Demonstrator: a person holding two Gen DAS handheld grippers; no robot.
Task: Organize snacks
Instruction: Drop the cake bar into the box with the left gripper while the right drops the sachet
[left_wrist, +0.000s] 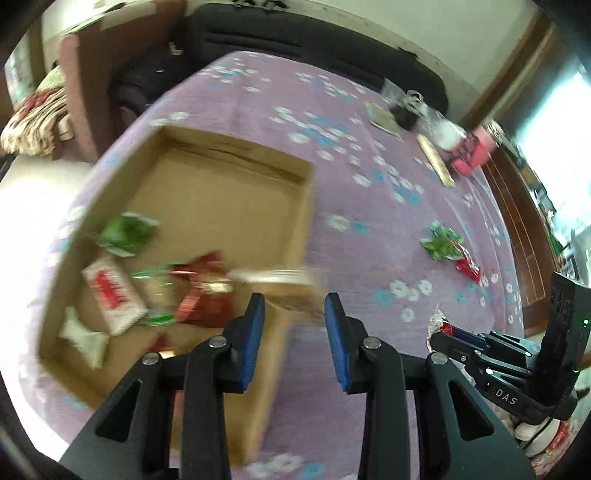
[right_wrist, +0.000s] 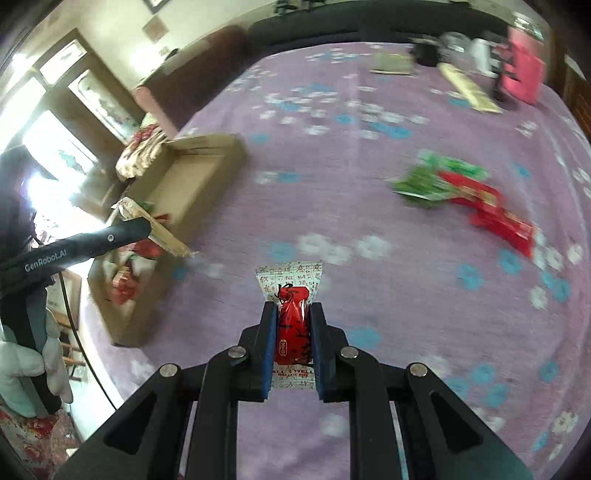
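**Snack sort: cardboard box and loose packets on purple floral cloth**

Landmark: open cardboard box (left_wrist: 207, 206), lying on the purple floral cloth (left_wrist: 369, 192) that covers the surface.

- Inside the box: a green packet (left_wrist: 127, 232) toward its far-left wall; a white packet with red print (left_wrist: 112, 293) nearer; a red packet (left_wrist: 205, 295) beside that; a pale packet (left_wrist: 86, 338) at the near-left corner. All blurred.
- Left gripper (left_wrist: 294, 306): over the box's near-right wall, jaws set apart. A pale, blurred packet (left_wrist: 275, 277) lies just beyond the blue pads; whether it is gripped cannot be told from the left wrist view. From the right wrist view, a tan wrapper (right_wrist: 159, 229) sits at that gripper's tip above the box.
- Right gripper (right_wrist: 293, 314): right of the box, above bare cloth, jaws closed narrowly on a red-and-white printed snack packet (right_wrist: 291, 321).
- Further right of the box: a green packet and a red packet (right_wrist: 495, 214) touching, loose on the cloth.
- Beyond the box, far-right edge of cloth: a pink box (right_wrist: 524, 74) among blurred items.
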